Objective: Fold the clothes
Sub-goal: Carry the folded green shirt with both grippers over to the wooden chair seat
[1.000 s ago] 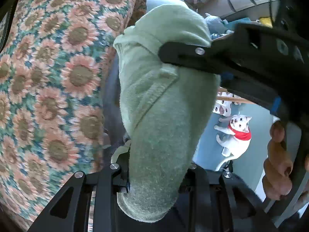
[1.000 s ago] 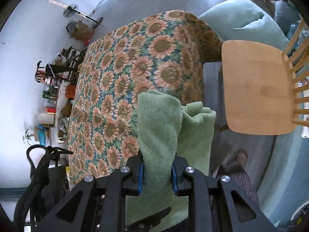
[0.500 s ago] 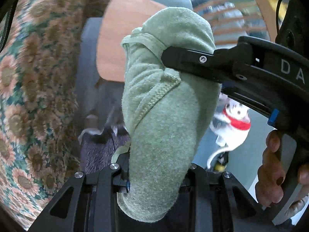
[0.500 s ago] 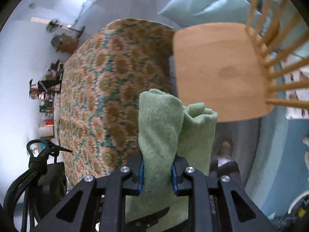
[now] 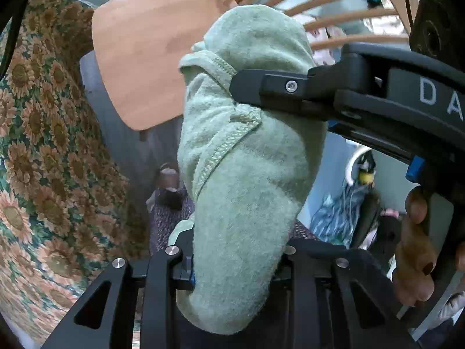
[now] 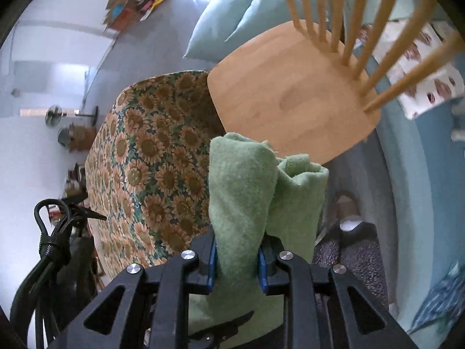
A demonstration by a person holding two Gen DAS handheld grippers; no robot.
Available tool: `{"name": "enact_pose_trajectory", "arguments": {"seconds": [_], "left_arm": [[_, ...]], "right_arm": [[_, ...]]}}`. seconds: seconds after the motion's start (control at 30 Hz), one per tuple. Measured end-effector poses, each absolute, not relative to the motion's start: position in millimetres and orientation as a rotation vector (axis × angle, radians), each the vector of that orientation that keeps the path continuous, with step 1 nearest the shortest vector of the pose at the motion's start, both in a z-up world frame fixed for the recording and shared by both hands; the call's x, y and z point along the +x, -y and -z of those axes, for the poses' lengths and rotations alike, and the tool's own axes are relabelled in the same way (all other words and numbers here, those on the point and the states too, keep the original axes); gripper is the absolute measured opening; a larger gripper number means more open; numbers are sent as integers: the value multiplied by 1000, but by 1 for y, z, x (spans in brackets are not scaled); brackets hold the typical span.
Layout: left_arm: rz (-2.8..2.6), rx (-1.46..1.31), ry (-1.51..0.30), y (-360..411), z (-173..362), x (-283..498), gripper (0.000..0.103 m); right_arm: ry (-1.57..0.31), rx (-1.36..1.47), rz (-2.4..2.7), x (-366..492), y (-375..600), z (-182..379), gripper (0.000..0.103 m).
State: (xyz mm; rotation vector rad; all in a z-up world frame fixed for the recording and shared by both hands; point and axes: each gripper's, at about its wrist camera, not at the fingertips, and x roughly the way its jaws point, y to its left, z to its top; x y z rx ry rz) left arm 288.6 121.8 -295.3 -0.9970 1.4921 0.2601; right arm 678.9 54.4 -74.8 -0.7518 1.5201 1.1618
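Hanging clear of sunflower-print tablecloth's (image 6: 151,157) edge, above wooden spindle-back chair's (image 6: 290,99) bare seat: bunched green terry towel (image 5: 247,157), pinched between left gripper (image 5: 235,264) jaws and right gripper (image 6: 237,256) jaws.

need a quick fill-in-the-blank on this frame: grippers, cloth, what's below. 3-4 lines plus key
1. Both hand-held grippers, left and right, are shut on a ____ cloth.
2. The chair beyond the cloth is made of ____.
3. The tablecloth beside the chair is printed with ____.
4. In the left wrist view, the right hand-held gripper grips the cloth from the ____ side of the picture.

Missing words: green; wood; sunflowers; right
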Motion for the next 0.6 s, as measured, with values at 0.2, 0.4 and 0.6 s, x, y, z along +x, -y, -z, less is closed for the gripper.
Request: {"name": "enact_pose_trajectory", "arguments": {"seconds": [0.2,0.4,0.6], "left_arm": [[-225,-964,-1565,-116,306,262,31],[-242,-962,-1621,-111,310,250,31],[-210,-938,-1682,-95,317,266,31]], "right_arm": [[-1592,-716,-1118,654,-39,102,24],[-1683,-732,-1109,637,-32,128,24],[-1732,-709,-1079,656,-18,137,24]]}}
